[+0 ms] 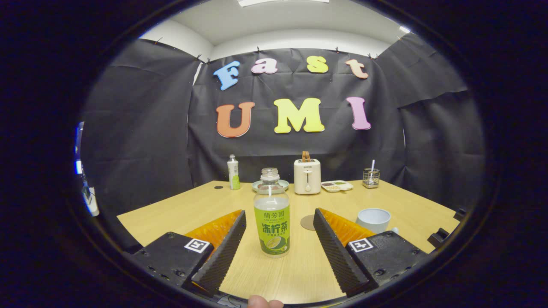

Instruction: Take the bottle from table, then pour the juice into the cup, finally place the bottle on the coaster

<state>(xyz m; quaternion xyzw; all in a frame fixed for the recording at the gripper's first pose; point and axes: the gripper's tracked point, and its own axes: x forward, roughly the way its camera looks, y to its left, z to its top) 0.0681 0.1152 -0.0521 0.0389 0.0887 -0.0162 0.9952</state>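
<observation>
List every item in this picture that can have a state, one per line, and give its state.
Claw: open, fingers either side of the bottle, not touching.
Bottle: upright on table, cap off.
Cup: upright, beside right finger.
Coaster: bare, beyond the bottle.
Toaster: slice sticking up.

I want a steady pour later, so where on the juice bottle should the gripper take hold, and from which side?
Grip the bottle at its straight labelled middle, coming level from the front. It stands upright, uncapped, between the open fingers of the gripper, neither touching it.
</observation>
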